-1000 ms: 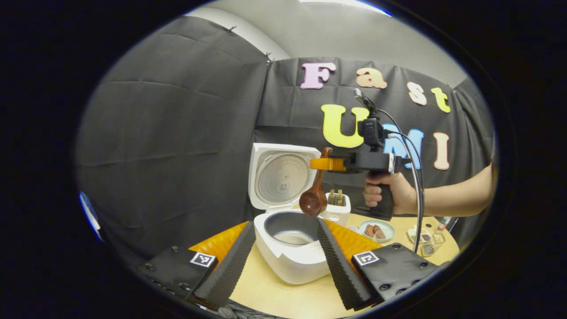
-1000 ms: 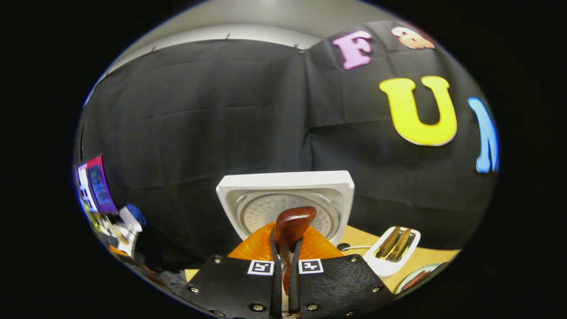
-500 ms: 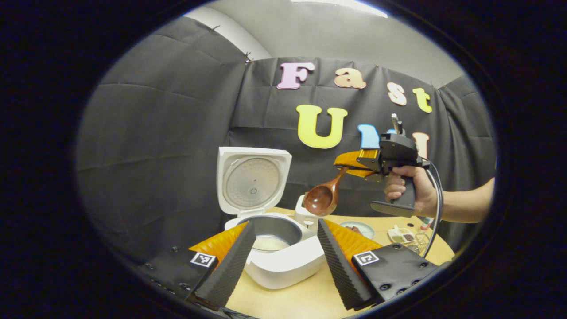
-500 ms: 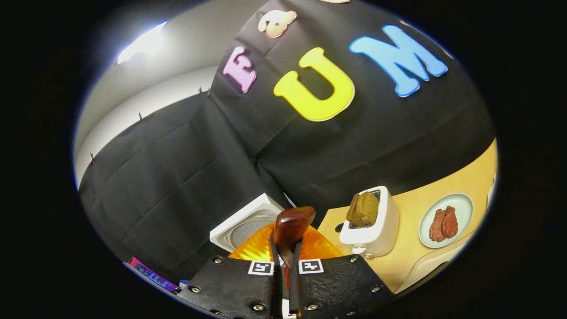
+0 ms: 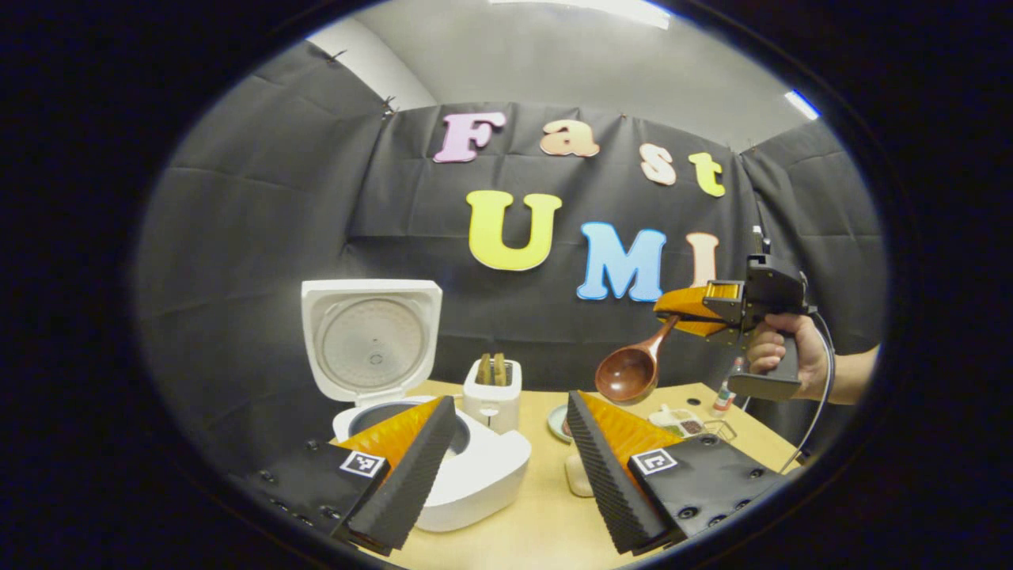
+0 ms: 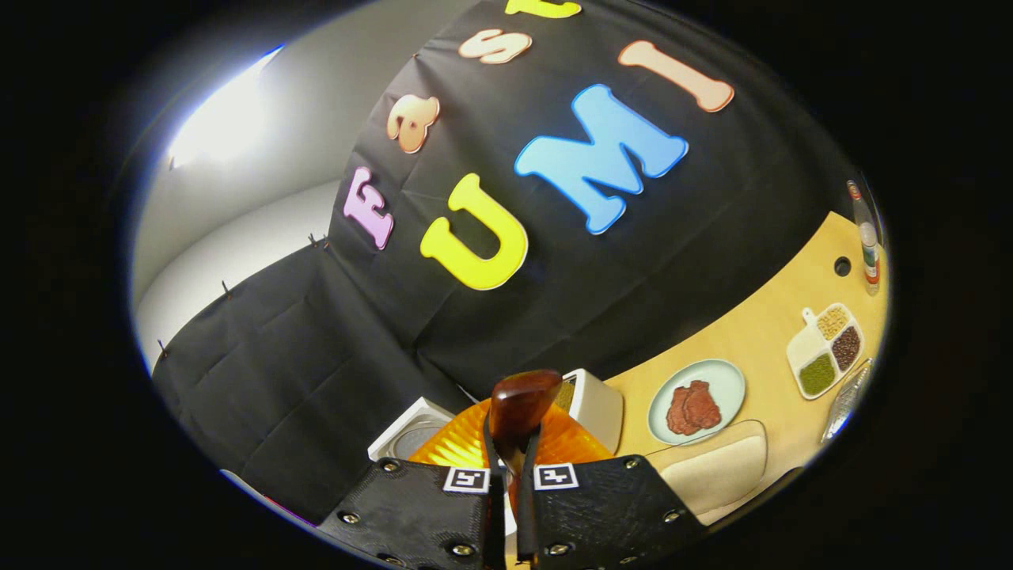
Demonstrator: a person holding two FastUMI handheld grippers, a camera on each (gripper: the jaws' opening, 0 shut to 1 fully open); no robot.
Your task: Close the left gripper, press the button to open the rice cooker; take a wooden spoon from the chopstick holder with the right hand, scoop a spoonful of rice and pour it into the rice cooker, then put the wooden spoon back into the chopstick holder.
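Fingers of right gripper (image 6: pixel 506 475) are clenching the brown wooden spoon (image 5: pixel 629 368), bowl hanging low, leftward; left gripper (image 5: pixel 506 451) is gaping.

Open air over the counter (image 5: pixel 546 507) around the raised wooden spoon (image 5: pixel 629 372) in the right gripper (image 5: pixel 682 310), while below the rice cooker (image 5: pixel 467 475) with its upright lid (image 5: pixel 370 336), the toaster (image 5: pixel 491 392) and the plate (image 6: pixel 696 388) crowd the surface.

Left claw's finger (image 5: pixel 411 467) hides part of the rice cooker (image 5: pixel 483 475).
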